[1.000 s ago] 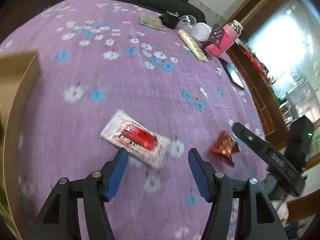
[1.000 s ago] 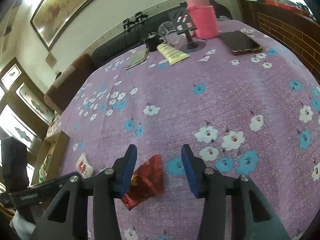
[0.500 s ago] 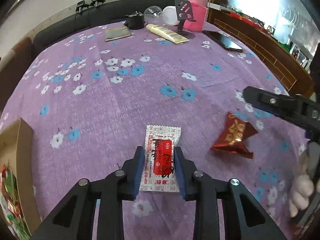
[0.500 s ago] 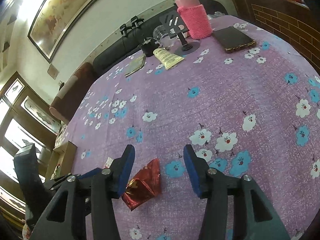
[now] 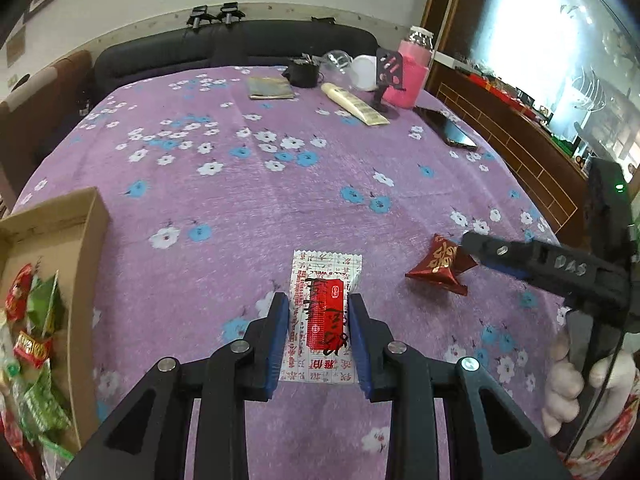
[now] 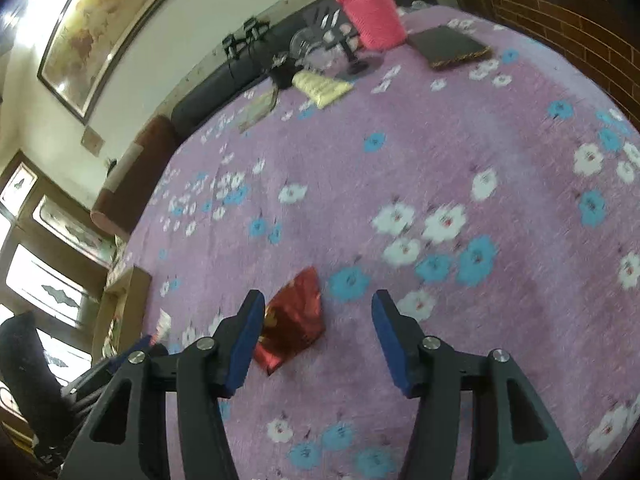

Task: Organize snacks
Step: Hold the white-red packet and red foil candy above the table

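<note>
Two snacks lie loose on the purple flowered tablecloth [image 5: 280,200]. At the left, the cardboard box [image 5: 86,240] already holds packets; beside it the left gripper [image 5: 318,320] is closed narrowly on the white-and-red sachet [image 5: 326,300], so this looks like the pick-up step, with a lift and carry leftward to the box due next. Further right, the right gripper [image 6: 318,320] gapes wide around the red foil packet [image 6: 296,316], one pad touching it. Behind stand a pink bottle [image 5: 410,76] and dark sofa [image 5: 240,48].
</note>
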